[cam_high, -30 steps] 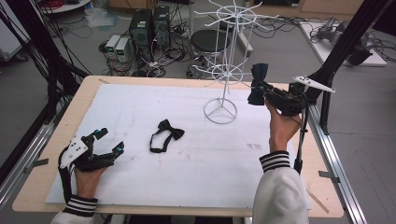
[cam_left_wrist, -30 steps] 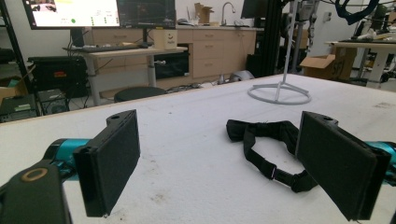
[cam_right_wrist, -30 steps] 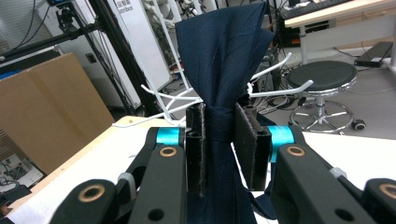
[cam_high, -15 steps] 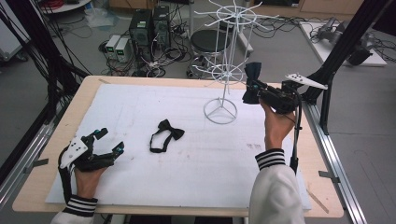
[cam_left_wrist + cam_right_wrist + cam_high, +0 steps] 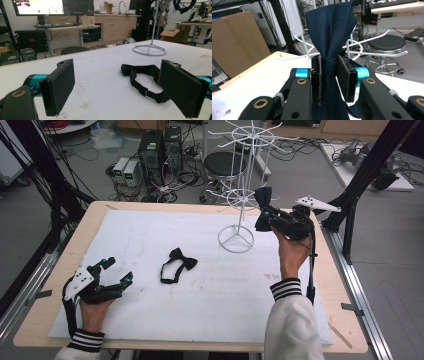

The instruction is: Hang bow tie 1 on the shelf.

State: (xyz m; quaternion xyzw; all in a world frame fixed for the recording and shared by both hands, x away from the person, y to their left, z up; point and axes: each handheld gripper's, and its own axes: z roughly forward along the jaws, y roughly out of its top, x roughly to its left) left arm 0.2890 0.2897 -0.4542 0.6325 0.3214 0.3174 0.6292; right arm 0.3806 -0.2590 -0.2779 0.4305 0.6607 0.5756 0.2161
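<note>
Right hand-held gripper (image 5: 265,217): raised above the far right part of the counter (image 5: 150,340), beside the white wire rack (image 5: 240,195). Jaws clamped on the knot of a dark blue bow tie (image 5: 329,37); pads pressing on both sides of the knot in the right gripper view. One wing of the tie fanned out upward beyond the jaw tips, the rest hanging below the pads. Seen from the high view, tie close to the rack's lower ring of wire arms; contact with the wire not determinable. Rack upright, round base resting on the white mat (image 5: 150,230) covering the counter.

Left hand-held gripper (image 5: 116,271): low at the near left corner of the counter, resting in the person's left hand (image 5: 92,307). Jaws spread wide apart, nothing between the pads. Pointed toward the middle of the mat.

Black bow tie (image 5: 177,265): flat on the mat near the counter's centre, strap looped out toward the near side. Well apart from the rack base and from both grippers. In the left gripper view, black bow tie (image 5: 142,75) lying ahead of the open jaws, partly hidden behind the right-hand pad, not touched.

Right sleeve (image 5: 292,320): white with striped cuff, reaching in from the near edge.
</note>
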